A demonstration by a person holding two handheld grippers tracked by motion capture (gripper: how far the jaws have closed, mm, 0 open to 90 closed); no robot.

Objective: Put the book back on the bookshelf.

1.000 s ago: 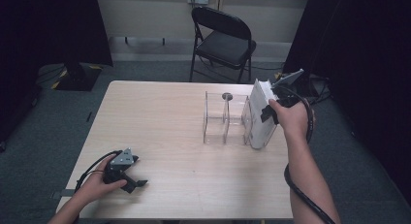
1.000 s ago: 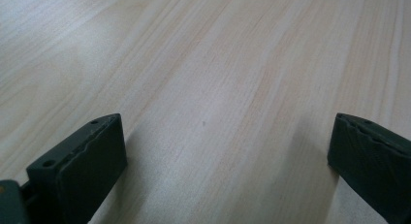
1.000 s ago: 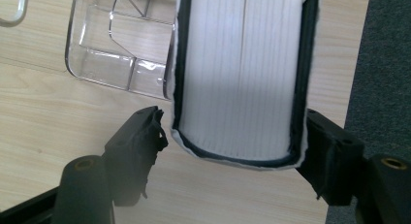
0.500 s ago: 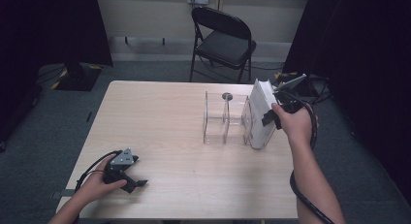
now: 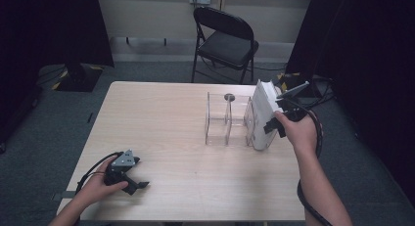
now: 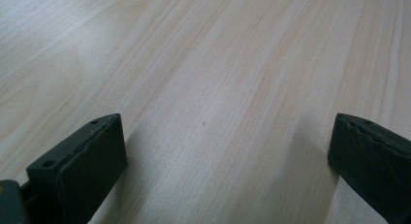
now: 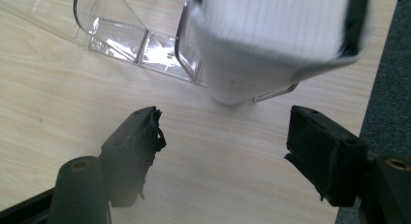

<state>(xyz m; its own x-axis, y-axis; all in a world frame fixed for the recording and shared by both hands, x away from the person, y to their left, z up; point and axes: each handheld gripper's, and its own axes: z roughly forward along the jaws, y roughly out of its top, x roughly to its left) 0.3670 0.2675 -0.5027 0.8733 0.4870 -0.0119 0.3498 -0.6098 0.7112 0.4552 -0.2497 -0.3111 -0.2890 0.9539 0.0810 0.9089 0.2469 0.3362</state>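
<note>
pulling back, right gripper (image 7: 223, 132) has left the book (image 7: 271, 44) (fingers (image 7: 138, 136) apart).

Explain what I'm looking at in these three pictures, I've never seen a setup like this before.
A person sits at a wooden table with a hand-held claw tool in each hand. One picture comes from a camera above the table; the other two come from small cameras riding on each claw, looking along its black jaws. The left claw rests near the table's front edge, jaws open over bare wood. On the right stands a clear plastic rack with upright dividers. A white book leans in the rack's end. The right claw sits just behind the book with jaws open, not gripping it.
</note>
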